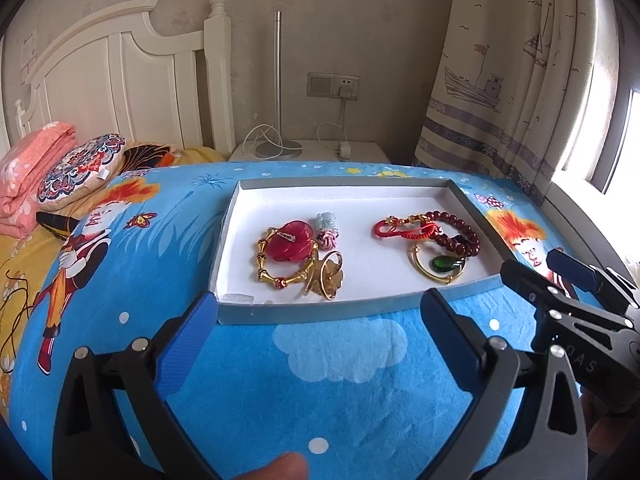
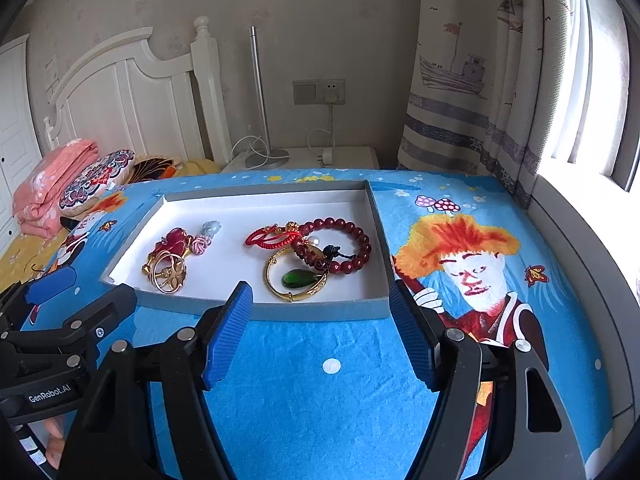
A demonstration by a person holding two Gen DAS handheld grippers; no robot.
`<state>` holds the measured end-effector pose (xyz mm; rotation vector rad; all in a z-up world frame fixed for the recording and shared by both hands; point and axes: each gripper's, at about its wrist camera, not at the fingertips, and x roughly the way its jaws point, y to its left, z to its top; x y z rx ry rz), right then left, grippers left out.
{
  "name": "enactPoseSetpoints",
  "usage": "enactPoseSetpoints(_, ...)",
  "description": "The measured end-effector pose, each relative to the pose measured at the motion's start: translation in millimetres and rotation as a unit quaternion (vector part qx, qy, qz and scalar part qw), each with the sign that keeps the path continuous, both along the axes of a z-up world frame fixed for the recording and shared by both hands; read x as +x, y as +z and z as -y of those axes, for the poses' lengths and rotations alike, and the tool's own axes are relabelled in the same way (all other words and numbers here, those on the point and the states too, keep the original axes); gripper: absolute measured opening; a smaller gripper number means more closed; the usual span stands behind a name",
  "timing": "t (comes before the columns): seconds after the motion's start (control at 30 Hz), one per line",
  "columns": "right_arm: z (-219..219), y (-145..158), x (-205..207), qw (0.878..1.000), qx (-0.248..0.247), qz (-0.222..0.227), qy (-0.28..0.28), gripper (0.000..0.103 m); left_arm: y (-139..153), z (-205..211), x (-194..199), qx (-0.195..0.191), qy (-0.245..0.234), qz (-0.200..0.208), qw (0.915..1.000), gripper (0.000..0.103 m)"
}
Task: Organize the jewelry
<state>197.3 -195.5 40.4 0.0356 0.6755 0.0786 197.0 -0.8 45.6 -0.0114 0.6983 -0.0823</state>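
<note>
A shallow grey tray (image 1: 344, 181) with a white floor lies on the bed. Its left half holds a gold bamboo-link bracelet (image 1: 262, 256), a red flower piece (image 1: 290, 240), a pink knot charm (image 1: 327, 236) and a gold flower ring (image 1: 326, 276). Its right half holds a red cord bracelet (image 1: 400, 227), a dark red bead bracelet (image 2: 360, 236) and a gold bangle (image 2: 272, 284) with a green stone (image 2: 298, 279). My left gripper (image 1: 320, 298) stands wide open just before the tray's near wall, empty. My right gripper (image 2: 320, 292) is open and empty beside it, at the tray's right end.
A blue cartoon blanket (image 1: 340, 392) covers the bed around the tray. A folded pink quilt (image 1: 28, 168) and a patterned cushion (image 1: 80, 166) lie at the far left by the white headboard. Behind stands a nightstand (image 1: 308, 152) with a lamp base and charger; a curtain (image 1: 500, 80) hangs at the right.
</note>
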Motion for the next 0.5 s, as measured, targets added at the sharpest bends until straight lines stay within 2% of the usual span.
enactPoseSetpoints(0.5,-2.3,-0.8,1.6,1.000,-0.001,-0.001,0.001,0.066,0.1,-2.2,3.4,0.006,0.013,-0.002,0.9999,0.098)
